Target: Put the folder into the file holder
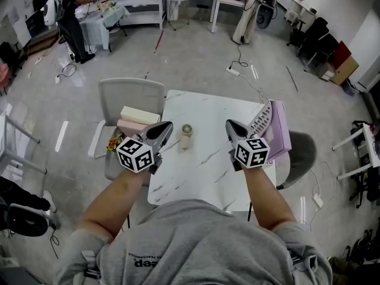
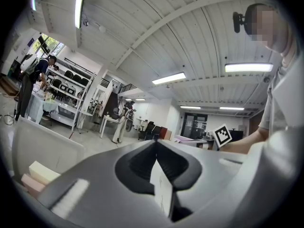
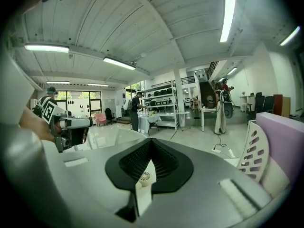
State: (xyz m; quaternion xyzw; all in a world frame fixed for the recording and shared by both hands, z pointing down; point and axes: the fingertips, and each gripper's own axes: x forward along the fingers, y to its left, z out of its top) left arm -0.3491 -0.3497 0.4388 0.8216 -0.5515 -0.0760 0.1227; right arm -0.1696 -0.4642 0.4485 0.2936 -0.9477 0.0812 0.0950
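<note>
Item 1: my left claw (image 1: 167, 127), clenched with the tips together and nothing between them, held over the tabletop's (image 1: 202, 171) left edge.

Item 2: my right claw (image 1: 230, 125), likewise clenched and empty, over the tabletop's right half, level with the left one.

Item 3: small fan (image 1: 186, 133), upright on the tabletop between my two claws, touching neither.

Item 4: white perforated file holder (image 1: 260, 119), at the tabletop's right edge, just beyond my right claw.

Item 5: purple folder (image 1: 280, 132), against the holder's outer side at that same right edge. I cannot tell whether it sits inside a compartment.

Item 6: grey chair (image 1: 127, 97) off the left edge, carrying a cream box (image 1: 139, 115) and a pink box (image 1: 133, 126).
</note>
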